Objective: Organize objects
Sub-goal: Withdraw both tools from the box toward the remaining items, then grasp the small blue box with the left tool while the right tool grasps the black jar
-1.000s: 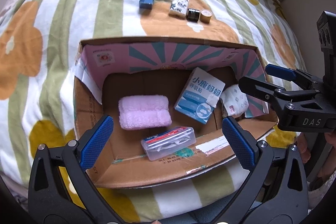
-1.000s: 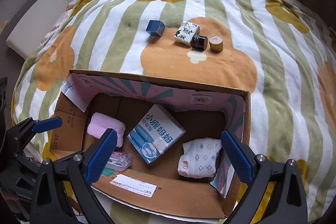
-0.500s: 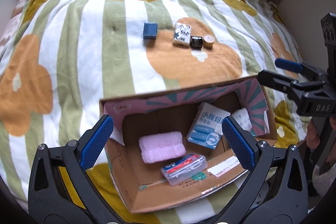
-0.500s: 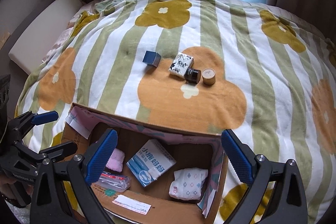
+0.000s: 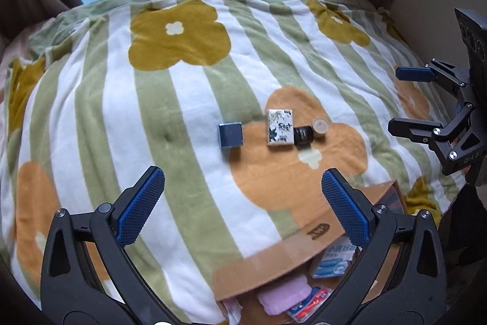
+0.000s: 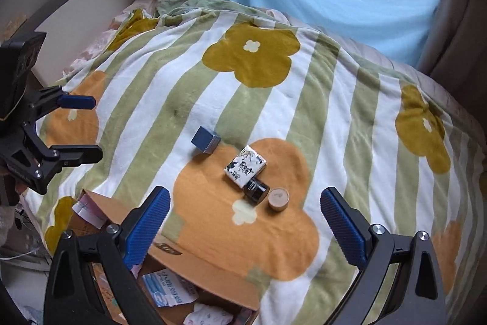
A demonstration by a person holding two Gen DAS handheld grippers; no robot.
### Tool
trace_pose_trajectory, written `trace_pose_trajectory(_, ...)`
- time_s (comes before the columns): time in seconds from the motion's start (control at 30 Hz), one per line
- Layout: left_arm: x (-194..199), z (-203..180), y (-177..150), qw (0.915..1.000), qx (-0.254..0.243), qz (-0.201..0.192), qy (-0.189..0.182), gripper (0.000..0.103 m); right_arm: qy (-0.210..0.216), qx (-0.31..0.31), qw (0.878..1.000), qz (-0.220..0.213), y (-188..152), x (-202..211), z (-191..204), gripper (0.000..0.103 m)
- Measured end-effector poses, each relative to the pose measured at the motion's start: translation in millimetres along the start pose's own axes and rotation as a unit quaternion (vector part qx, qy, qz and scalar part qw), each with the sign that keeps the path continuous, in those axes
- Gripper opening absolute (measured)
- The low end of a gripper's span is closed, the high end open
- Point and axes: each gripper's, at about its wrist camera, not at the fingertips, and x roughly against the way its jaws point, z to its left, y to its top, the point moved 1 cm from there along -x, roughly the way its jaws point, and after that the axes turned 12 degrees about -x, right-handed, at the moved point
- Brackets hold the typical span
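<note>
Left gripper [image 5: 242, 200], right gripper [image 6: 245, 223]: fingers spread, empty. Small dark-blue cube box [image 5: 230, 135] on striped flowered blanket [image 5: 121, 118], beyond open cardboard box [image 5: 274, 258]; likely light, rigid; pinch flat opposite sides

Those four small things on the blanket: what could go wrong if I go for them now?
The black jar lies on its side, touching the patterned packet and close to the tan jar, so wide-open fingers may knock a neighbour. The soft blanket could let the round ones roll. The blue box stands apart and looks safer.

Blanket [image 5: 188, 142] — green-white stripes, orange flowers; blue box [image 5: 230, 135]
</note>
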Motion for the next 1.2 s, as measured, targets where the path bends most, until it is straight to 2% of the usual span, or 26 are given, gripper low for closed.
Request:
trace_pose_trajectory(0.13,-50,16,18,0.9996,-0.003,0.008,-0.028,0.103,-0.007,0.005,0.999,0.040,11,-44,-10,0.099)
trace_pose_trajectory(0.27,-106,24,18,0.9985,0.005,0.032,-0.045,0.103,-0.034,0.024,0.996,0.075,10,-88,-17,0.099)
trace_pose_trajectory(0.43,-162,25,13,0.9967,-0.004,0.061,-0.052,0.093,-0.006,0.055,0.993,0.103,1,-129,-25,0.099)
trace_pose_trajectory(0.57,-190,26,12,0.9948,-0.006,0.078,-0.065,0.092,0.000,0.099,0.986,0.132,-12,-157,-22,0.099)
trace_pose_trajectory(0.73,-209,25,15,0.9936,-0.015,0.091,-0.064,0.090,0.005,0.150,0.978,0.146,-20,-174,-15,0.097)
trace_pose_trajectory(0.83,-219,26,14,0.9922,-0.014,0.107,-0.062,0.084,0.003,0.181,0.971,0.153,-22,-180,-13,0.088)
trace_pose_trajectory(0.93,-221,27,14,0.9922,-0.013,0.107,-0.062,0.082,0.007,0.192,0.967,0.167,-22,-185,-14,0.078)
trace_pose_trajectory(0.97,-220,27,14,0.9923,-0.012,0.107,-0.062,0.081,0.007,0.195,0.966,0.170,-22,-187,-15,0.072)
trace_pose_trajectory(1.03,-220,27,14,0.9923,-0.014,0.108,-0.059,0.077,0.008,0.203,0.963,0.175,-22,-189,-14,0.067)
trace_pose_trajectory(1.1,-221,27,13,0.9922,-0.017,0.111,-0.055,0.067,0.008,0.215,0.961,0.177,-24,-190,-10,0.063)
trace_pose_trajectory(1.13,-222,27,14,0.9922,-0.019,0.111,-0.053,0.066,0.006,0.224,0.958,0.178,-25,-191,-8,0.062)
trace_pose_trajectory(1.2,-223,29,13,0.9924,-0.022,0.111,-0.048,0.060,0.005,0.233,0.955,0.185,-29,-193,-4,0.053)
